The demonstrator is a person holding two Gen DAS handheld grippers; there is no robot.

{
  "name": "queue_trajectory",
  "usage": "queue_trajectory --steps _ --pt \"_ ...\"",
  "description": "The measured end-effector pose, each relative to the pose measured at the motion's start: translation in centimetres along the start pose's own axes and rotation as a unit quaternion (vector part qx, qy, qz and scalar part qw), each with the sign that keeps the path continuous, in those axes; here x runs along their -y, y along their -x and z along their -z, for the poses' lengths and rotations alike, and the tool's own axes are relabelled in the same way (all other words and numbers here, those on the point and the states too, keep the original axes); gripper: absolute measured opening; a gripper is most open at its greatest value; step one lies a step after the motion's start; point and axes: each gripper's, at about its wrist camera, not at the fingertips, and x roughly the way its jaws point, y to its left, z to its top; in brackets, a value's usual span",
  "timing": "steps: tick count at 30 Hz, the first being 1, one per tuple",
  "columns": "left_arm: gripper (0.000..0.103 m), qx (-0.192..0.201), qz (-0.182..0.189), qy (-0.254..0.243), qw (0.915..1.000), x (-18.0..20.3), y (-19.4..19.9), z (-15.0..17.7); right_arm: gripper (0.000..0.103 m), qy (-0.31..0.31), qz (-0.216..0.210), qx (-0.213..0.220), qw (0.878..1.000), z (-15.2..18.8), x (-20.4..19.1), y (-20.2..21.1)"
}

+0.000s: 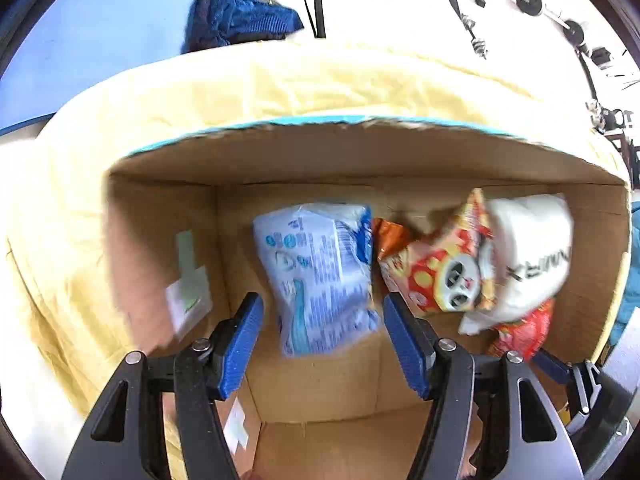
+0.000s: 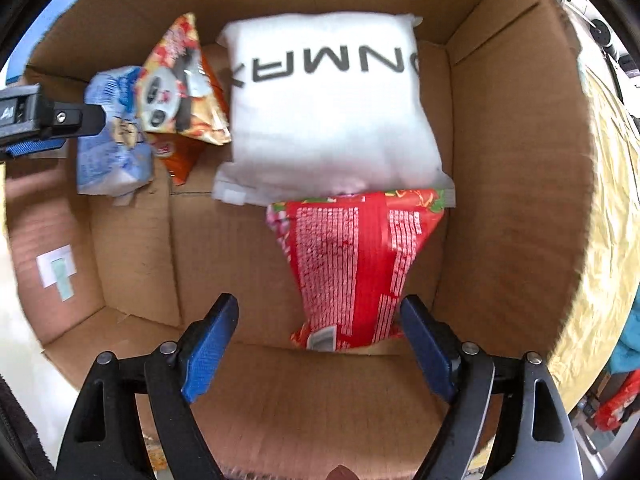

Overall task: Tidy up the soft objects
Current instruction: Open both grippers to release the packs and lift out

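Observation:
An open cardboard box (image 1: 320, 380) (image 2: 512, 200) holds soft packs. A light-blue-and-white pack (image 1: 320, 276) (image 2: 112, 152) lies below my open left gripper (image 1: 322, 312), apart from its blue fingers (image 1: 240, 344). Beside it lie a panda snack bag (image 1: 440, 276) (image 2: 180, 84), an orange bag (image 2: 184, 156) under it, a white pillow pack with black letters (image 1: 528, 256) (image 2: 332, 108) and a red snack bag (image 2: 352, 264) (image 1: 524, 332). My right gripper (image 2: 316, 320) is open over the red bag's near end, not touching. Its tip shows at the left wrist view's right edge (image 1: 560, 368).
The box rests on a yellow cloth (image 1: 240, 92) (image 2: 612, 208). A blue knitted garment (image 1: 240, 16) and a blue mat (image 1: 92, 40) lie beyond it. Dumbbells (image 1: 552, 12) sit on the floor at the far right. A white label (image 2: 58, 268) sticks on the box's left wall.

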Motion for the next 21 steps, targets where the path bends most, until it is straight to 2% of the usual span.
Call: queue_trajectory --steps 2,5,8,11,14,21 --pt "0.062 0.015 0.001 -0.002 0.9999 -0.1 1.5 0.8 0.092 -0.002 -0.008 0.009 1.0 0.6 0.0 0.7" --pt "0.088 0.042 -0.003 -0.001 0.9991 -0.8 3.8 3.3 0.098 -0.013 -0.028 0.026 0.999 1.1 0.5 2.1" --pt "0.091 0.053 0.0 0.005 0.9986 -0.2 5.0 5.2 0.098 -0.013 -0.037 0.038 0.999 1.8 0.8 3.7" --pt "0.1 0.058 0.009 0.012 0.9982 -0.3 5.4 7.6 0.099 -0.008 -0.031 0.059 0.998 2.8 1.0 5.5" --pt "0.101 0.077 0.009 0.019 0.9968 -0.3 5.5 9.7 0.099 -0.002 -0.024 0.081 0.996 5.0 1.4 6.7" --pt "0.101 0.125 -0.012 0.03 0.9916 1.2 7.2 14.1 0.099 0.015 -0.023 0.1 0.995 8.0 2.0 9.4"
